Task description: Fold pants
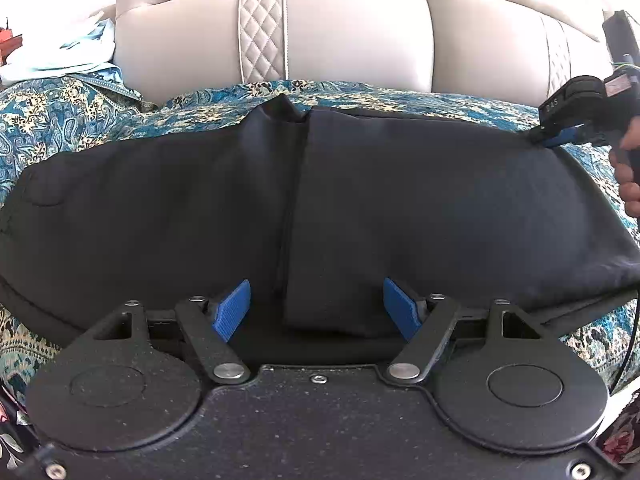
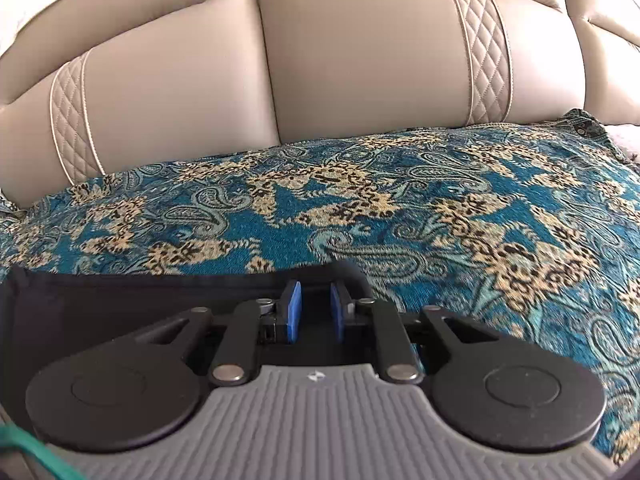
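Black pants (image 1: 400, 200) lie spread sideways across a blue paisley cover (image 1: 80, 120) on a sofa seat, with a seam running down their middle. My left gripper (image 1: 318, 308) hangs over their near edge, jaws wide apart, with a folded flap of the pants lying between the blue pads untouched. My right gripper (image 1: 556, 136) is at the pants' far right corner. In the right wrist view its jaws (image 2: 316, 308) stand narrow with a gap, and the black pants (image 2: 120, 292) edge bunches around the fingertips. I see no pad pressing on cloth.
The beige leather backrest (image 1: 360, 32) rises behind the seat. A light blue cloth (image 1: 76, 48) lies at the far left. A person's hand (image 1: 628, 184) holds the right gripper, and a black cable (image 1: 632, 320) hangs below it. Bare paisley cover (image 2: 440, 200) stretches right of the pants.
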The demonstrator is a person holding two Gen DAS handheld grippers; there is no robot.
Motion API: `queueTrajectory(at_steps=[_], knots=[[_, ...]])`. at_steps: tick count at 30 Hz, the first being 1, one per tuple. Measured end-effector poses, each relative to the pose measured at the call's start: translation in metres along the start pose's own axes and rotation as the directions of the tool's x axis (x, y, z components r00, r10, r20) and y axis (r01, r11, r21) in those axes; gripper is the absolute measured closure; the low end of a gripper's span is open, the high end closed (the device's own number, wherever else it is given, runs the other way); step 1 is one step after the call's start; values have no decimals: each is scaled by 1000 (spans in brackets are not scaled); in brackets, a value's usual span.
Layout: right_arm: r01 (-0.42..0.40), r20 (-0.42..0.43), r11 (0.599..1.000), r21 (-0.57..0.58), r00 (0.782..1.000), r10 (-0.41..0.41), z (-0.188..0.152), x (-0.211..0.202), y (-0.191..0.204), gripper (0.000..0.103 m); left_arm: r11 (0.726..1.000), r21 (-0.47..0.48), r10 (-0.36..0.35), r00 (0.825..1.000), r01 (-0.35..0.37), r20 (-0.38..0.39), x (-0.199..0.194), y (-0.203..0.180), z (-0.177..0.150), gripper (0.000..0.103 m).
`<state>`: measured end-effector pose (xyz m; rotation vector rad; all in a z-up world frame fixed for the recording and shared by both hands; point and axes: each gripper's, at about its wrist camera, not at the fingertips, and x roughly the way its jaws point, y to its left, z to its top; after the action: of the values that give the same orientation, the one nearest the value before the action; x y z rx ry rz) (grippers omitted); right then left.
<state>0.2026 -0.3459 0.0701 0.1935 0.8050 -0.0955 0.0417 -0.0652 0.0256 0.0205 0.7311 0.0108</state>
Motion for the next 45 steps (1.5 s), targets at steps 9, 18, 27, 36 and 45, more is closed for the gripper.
queueTrajectory(at_steps=[9, 18, 27, 36, 45], knots=[[18, 37, 999, -31, 999, -17, 1, -1, 17, 55, 1000, -22, 10, 1000, -10, -11, 2, 1, 2, 26], [-165, 106, 972, -170, 977, 184, -30, -49, 69, 33, 1000, -29, 0, 1000, 0, -20, 4, 3, 5, 24], [-279, 74, 908, -314, 946, 316, -79, -71, 125, 13, 996, -75, 37, 999, -39, -21, -10, 43, 10, 23], [-306, 84, 903, -302, 935, 345, -121, -85, 149, 2, 914, -333, 230, 972, -231, -44, -17, 160, 13, 14], [-276, 77, 868, -413, 939, 335, -144, -90, 171, 0, 762, -595, 301, 953, -256, -25, -9, 255, 6, 18]])
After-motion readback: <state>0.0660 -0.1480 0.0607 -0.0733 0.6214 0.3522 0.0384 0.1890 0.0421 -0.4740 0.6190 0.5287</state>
